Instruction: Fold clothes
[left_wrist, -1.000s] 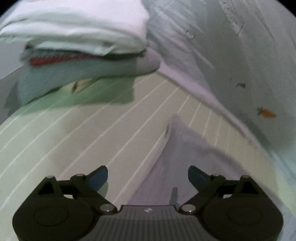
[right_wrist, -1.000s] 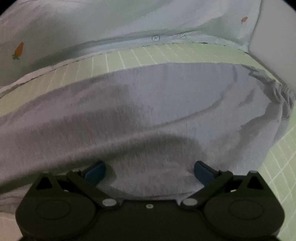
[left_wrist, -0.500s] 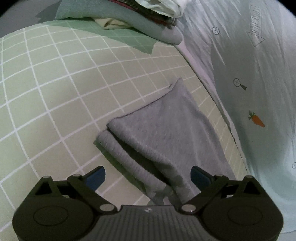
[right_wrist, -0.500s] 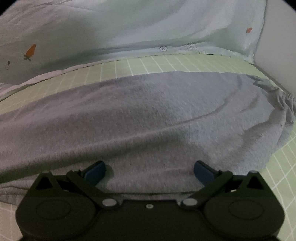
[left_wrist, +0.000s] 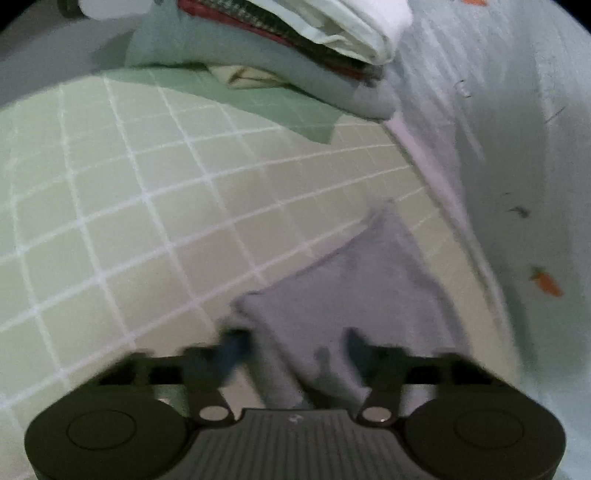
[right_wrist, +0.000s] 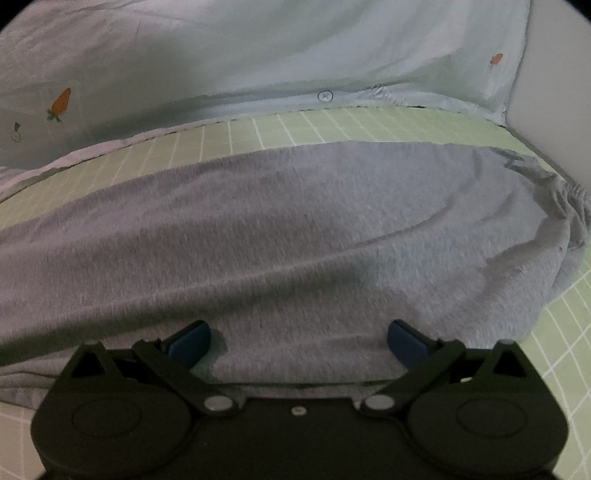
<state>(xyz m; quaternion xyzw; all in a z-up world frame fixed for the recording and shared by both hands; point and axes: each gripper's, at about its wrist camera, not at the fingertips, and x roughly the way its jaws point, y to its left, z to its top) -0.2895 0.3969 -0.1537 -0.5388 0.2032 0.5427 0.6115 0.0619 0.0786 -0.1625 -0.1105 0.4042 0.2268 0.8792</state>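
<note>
right now i'm gripping: my left gripper (left_wrist: 295, 350) has just been closing on the grey garment (right_wrist: 295, 229) end lying on the green checked sheet (left_wrist: 129, 221), pinch unclear through blur; right gripper (right_wrist: 299, 341) gapes over its middle; next, lift and fold

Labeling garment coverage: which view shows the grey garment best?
Right wrist: the grey garment spreads sharp across the checked sheet. Left wrist shows only one blurred end of it.
</note>
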